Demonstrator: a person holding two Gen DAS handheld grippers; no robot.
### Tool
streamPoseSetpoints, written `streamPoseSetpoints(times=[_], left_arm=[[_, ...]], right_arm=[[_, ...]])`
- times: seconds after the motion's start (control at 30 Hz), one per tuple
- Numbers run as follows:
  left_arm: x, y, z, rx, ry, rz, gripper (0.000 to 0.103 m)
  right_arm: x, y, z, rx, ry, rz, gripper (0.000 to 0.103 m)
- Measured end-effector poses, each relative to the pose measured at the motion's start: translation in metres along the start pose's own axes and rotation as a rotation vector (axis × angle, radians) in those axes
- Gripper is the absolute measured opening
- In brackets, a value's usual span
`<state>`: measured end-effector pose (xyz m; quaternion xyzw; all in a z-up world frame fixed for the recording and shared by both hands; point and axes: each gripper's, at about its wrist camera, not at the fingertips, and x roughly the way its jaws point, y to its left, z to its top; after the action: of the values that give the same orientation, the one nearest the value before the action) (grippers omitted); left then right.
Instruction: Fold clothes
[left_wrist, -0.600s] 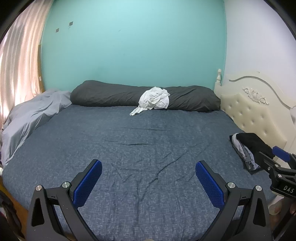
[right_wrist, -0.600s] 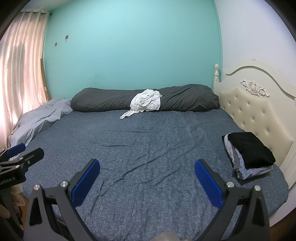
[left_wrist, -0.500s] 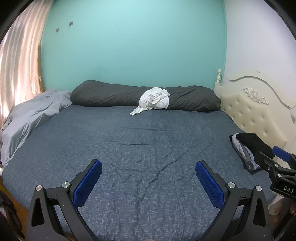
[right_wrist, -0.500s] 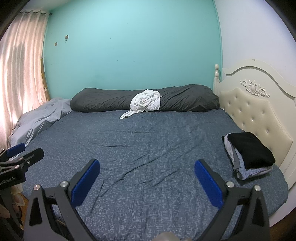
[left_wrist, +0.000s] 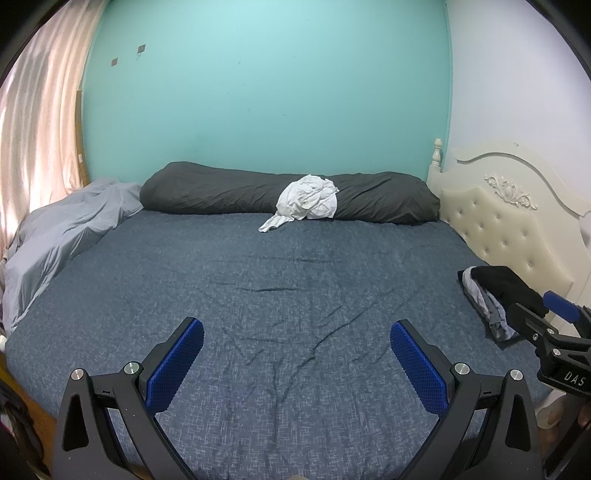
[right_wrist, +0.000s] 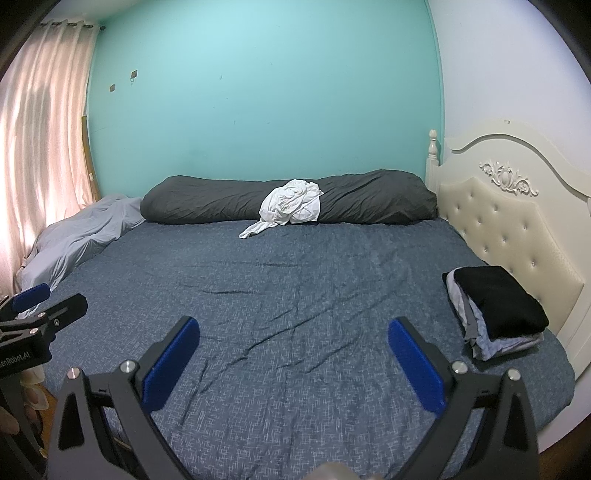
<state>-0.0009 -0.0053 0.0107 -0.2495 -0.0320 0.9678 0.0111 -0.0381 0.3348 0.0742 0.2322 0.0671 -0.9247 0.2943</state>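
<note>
Left gripper (left_wrist: 296, 345): jaws spread wide, nothing between them; black angular frame, blue dimpled rubber pads (left_wrist: 173, 365). Right gripper (right_wrist: 293, 341): likewise spread and empty, its pads smooth-looking, though the texture may be blurred. Both hover over the near edge of the bed (left_wrist: 295, 280), covered in a dark blue cross-hatch sheet with shallow creases. Crumpled white garment (left_wrist: 308, 201): soft, bunched, lying against a long charcoal bolster (left_wrist: 221, 194) at the far side, one end trailing onto the sheet. Folded stack (right_wrist: 495, 314), black atop grey layers, lies beside the cream tufted headboard (right_wrist: 517, 229). Rumpled grey sheet (left_wrist: 62, 236) far left.
</note>
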Motion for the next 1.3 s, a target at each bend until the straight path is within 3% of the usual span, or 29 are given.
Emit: streamPoseSetpoints(times=[1.3], left_arm=[[0.0005,-0.0018,-0.0006,0.007,0.002,-0.01,0.103]], right_arm=[[-0.004,-0.0011,0.0013,0.003,-0.011,-0.008,0.103]])
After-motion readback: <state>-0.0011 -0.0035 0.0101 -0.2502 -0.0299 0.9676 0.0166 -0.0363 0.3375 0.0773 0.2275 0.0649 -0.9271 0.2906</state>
